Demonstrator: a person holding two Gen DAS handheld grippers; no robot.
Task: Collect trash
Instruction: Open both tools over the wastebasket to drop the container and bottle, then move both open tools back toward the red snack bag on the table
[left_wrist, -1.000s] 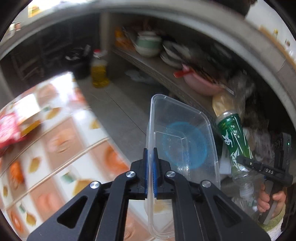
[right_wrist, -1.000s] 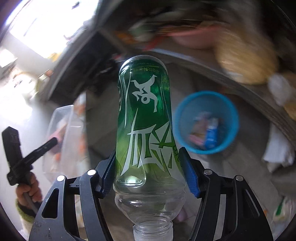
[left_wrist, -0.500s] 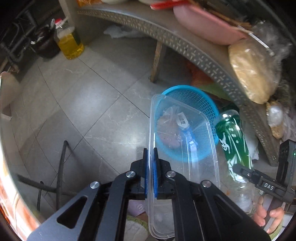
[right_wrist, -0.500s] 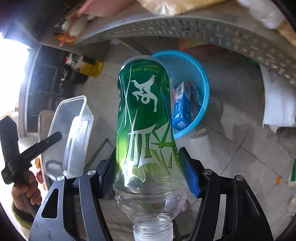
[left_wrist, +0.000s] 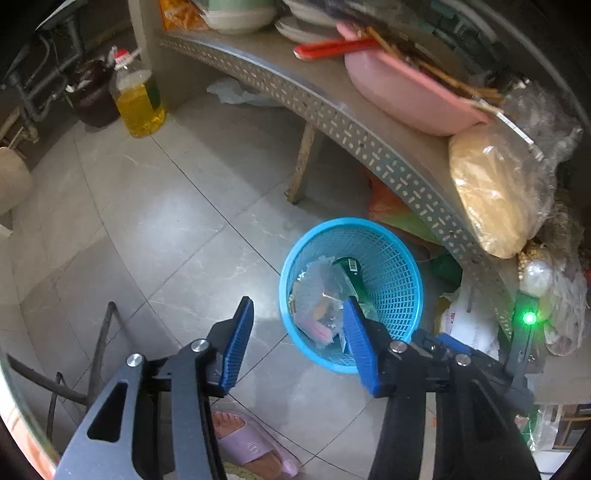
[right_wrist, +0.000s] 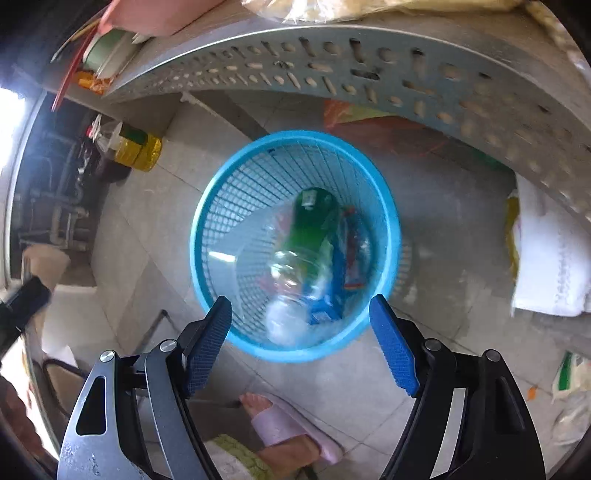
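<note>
A round blue mesh basket (right_wrist: 384, 206) stands upright on the grey tiled floor, just beside the metal shelf. Inside it a green plastic bottle (right_wrist: 314, 225) lies tilted, near a clear plastic container (left_wrist: 317, 284) and some small wrappers.

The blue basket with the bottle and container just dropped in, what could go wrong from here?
The clear container sits high and tilted in the blue basket, so it may tip out. The green bottle leans on loose wrappers and may shift. The left gripper and right gripper, jaws opening and empty, hang close above the rim; lowering either could knock the light basket over, near the slippered foot.
</note>
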